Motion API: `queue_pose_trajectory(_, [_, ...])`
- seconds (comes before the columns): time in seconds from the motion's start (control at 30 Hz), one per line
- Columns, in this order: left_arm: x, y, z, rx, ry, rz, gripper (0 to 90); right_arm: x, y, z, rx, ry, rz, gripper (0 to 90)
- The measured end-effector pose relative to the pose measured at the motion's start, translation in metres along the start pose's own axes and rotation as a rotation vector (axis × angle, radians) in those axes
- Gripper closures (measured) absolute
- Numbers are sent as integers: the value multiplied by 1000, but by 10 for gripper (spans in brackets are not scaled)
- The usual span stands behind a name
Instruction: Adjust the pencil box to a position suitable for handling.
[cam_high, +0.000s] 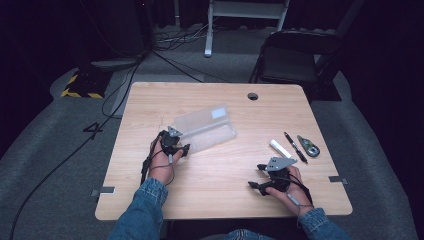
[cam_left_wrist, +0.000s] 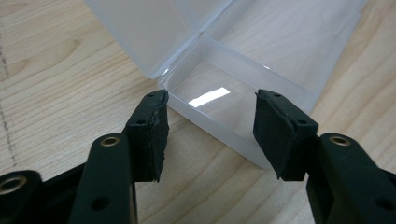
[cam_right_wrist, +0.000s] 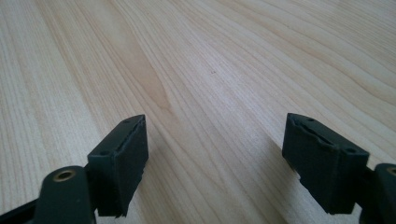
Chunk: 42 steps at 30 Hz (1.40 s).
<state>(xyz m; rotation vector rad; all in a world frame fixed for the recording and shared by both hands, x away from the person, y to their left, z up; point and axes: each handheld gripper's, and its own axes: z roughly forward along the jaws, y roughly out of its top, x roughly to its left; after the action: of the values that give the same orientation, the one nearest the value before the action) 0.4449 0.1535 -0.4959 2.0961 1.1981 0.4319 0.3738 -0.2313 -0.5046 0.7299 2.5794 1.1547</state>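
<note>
A person's left gripper (cam_left_wrist: 208, 135) clamps the near end of the open clear plastic box (cam_high: 207, 126) at mid-table – steadying it, likely (lid (cam_left_wrist: 144, 32) laid back) – while the right gripper (cam_right_wrist: 215, 163) waits empty, jaws apart.

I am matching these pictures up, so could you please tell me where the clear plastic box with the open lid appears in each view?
High view: clear plastic box, left of centre, by the left tool.
Left gripper view: upper centre, its near end between the pads.
Right gripper view: bare tabletop lies ahead of the jaws.
Shared landmark: the light wooden table.
</note>
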Motion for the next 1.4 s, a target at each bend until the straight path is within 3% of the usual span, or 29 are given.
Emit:
queue_pose_trajectory(0.07, [-1,-3,0,7,-42,5,485,0,-1,-1,1,6,-3,225])
queue_pose_trajectory(0.1, [-3,-3,-1,13,-36,34,485,-1,-1,-1,2,6,-9,225])
queue_pose_trajectory(0.2, [-10,-4,-5,39,-61,57,484,-2,-3,-3,1,12,-12,226])
queue_pose_trajectory(0.27, [-18,-10,-7,16,-70,68,478,-2,-4,-5,2,9,-7,226])
queue_pose_trajectory(0.4, [-29,-15,-15,42,-102,119,475,-3,-8,-10,2,6,-1,227])
queue_pose_trajectory(0.47, [-36,-22,-17,17,-123,128,474,-3,-10,-12,0,2,0,244])
queue_pose_trajectory(0.6, [-44,-30,-24,16,-152,170,471,-2,-14,-16,-5,3,2,273])
queue_pose_trajectory(0.7, [-51,-35,-29,26,-175,189,468,-4,-13,-21,23,11,18,317])
queue_pose_trajectory(0.77, [-54,-38,-32,23,-185,196,466,-5,-13,-26,31,24,33,331])
queue_pose_trajectory(1.07, [-70,-53,-43,14,-230,233,444,-19,-14,-45,-3,-22,78,346])
queue_pose_trajectory(1.4, [-74,-54,-44,16,-255,260,431,-30,-17,-59,-42,-61,122,366])
